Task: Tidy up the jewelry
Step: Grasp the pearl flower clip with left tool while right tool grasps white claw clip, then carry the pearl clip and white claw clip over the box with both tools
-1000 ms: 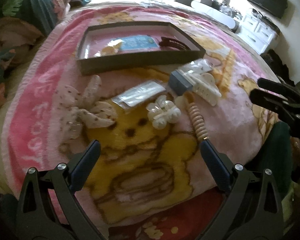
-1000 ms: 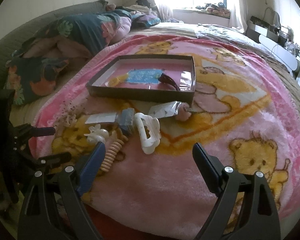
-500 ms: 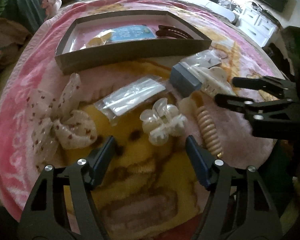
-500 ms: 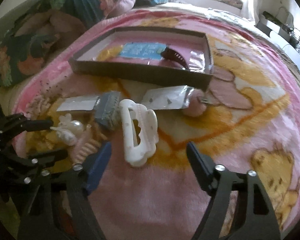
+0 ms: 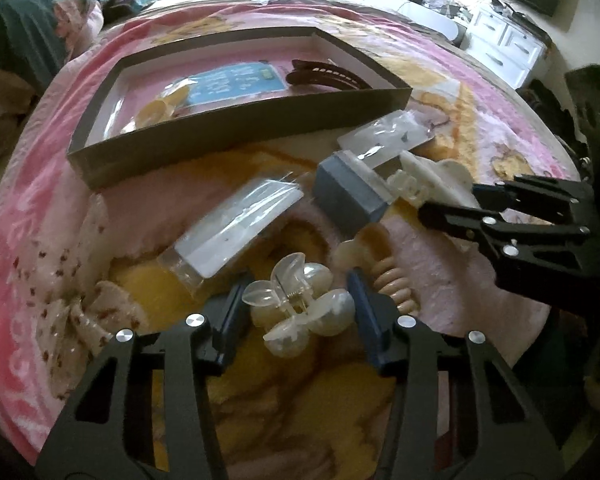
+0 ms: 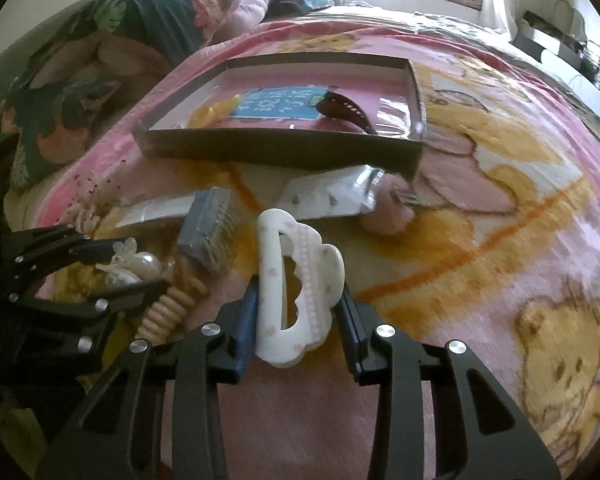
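A pearl-white flower claw clip lies on the pink blanket between the pads of my left gripper. Its jaws are closing and both pads touch the clip's sides. A large white claw clip stands between the pads of my right gripper, whose jaws are also closing against it. Behind both sits a shallow dark box holding a brown clip, a blue card and a yellow piece. The left wrist view shows the right gripper at the white clip.
Loose on the blanket are a peach beaded clip, a blue-grey comb, two clear packets, a spotted fabric bow and a pink hair tie. Pillows lie at the far left, white drawers at the far right.
Both grippers came down and forward to the blanket and narrowed from wide open. The left now brackets the pearl clip, the right the white claw clip.
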A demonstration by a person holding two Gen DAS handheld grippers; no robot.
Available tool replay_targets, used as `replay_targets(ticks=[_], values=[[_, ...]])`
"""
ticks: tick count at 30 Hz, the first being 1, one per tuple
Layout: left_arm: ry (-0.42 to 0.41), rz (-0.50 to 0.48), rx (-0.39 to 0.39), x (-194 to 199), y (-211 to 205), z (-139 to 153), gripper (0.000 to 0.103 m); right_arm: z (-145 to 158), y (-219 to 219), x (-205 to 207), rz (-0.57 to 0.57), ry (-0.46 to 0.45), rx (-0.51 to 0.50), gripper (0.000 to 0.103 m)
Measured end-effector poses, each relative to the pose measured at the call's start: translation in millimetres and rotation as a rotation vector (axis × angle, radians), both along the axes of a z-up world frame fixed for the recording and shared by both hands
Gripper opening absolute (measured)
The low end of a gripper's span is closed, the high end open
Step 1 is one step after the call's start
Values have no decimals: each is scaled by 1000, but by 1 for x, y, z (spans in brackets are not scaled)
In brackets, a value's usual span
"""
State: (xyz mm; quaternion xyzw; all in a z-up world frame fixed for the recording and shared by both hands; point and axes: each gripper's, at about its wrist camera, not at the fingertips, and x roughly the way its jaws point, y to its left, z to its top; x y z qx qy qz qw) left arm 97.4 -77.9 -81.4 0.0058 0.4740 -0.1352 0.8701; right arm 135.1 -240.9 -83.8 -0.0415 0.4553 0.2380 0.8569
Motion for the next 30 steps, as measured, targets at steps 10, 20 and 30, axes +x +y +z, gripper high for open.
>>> replay_targets(ticks=[10, 20, 30], values=[[0, 21, -59, -15, 12, 16, 40, 20, -25, -20, -57, -26, 71, 34], [-71, 89, -82, -27, 37, 45, 40, 55, -21, -37, -44, -81, 133, 34], [-114, 161, -111, -29, 66, 68, 40, 73, -6, -43, -8, -106, 157, 34]])
